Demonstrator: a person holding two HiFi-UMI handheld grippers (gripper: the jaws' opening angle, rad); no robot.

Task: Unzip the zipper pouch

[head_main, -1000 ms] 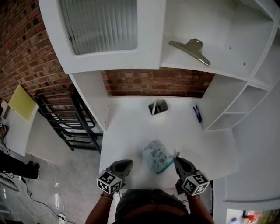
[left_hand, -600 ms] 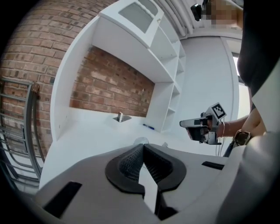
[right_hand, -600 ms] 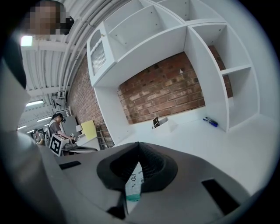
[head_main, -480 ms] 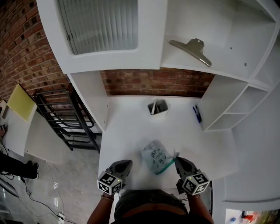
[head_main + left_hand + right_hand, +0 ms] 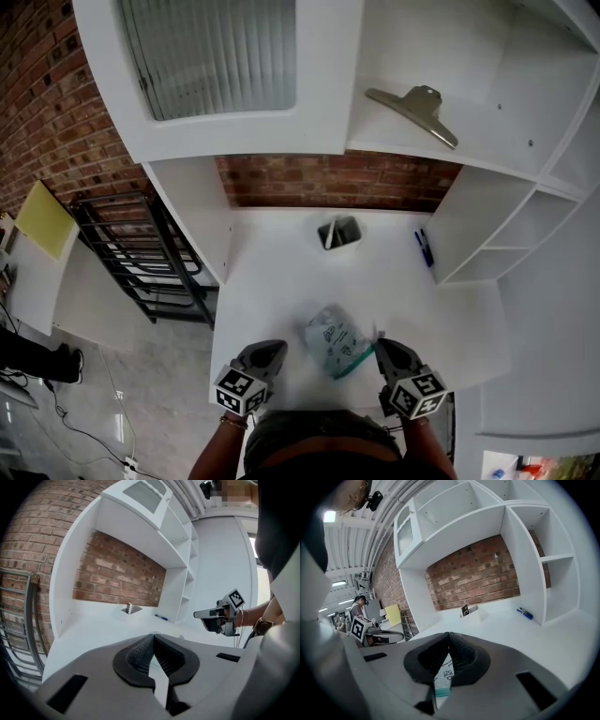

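Left gripper: your left gripper point(image 5: 153, 641) is clenched on nothing. Its pads meet at the tip, and only white desk point(image 5: 281, 272) shows through the slit behind them.
Right gripper: your right gripper point(image 5: 448, 640) is clamped on the pouch point(image 5: 336, 339). A strip of printed film with a teal band sits pinched between its pads.
Pouch place: it lies on the desk near the front edge, between your two grippers. Its right corner runs into the right gripper. The left gripper stands apart from it, off to its left.
Pouch contents: the film is clear and printed, with a teal band along the near edge. You cannot tell from any view what is inside, nor whether the zipper is closed.
Holder: a small open-topped holder point(image 5: 339, 232) stands at the back of the desk, close to the brick wall point(image 5: 319, 178) and well apart from the pouch.
Holder contents: one slim flat thing stands in it, leaning. It is too small to tell what it is.
Shelf: the upper right compartment point(image 5: 487, 56) above the desk holds a large metal clip point(image 5: 412, 105), lying flat on the compartment's floor.
Pen: a blue pen point(image 5: 424, 247) lies loose on the desk, just beside the right-hand shelf wall and in no container.
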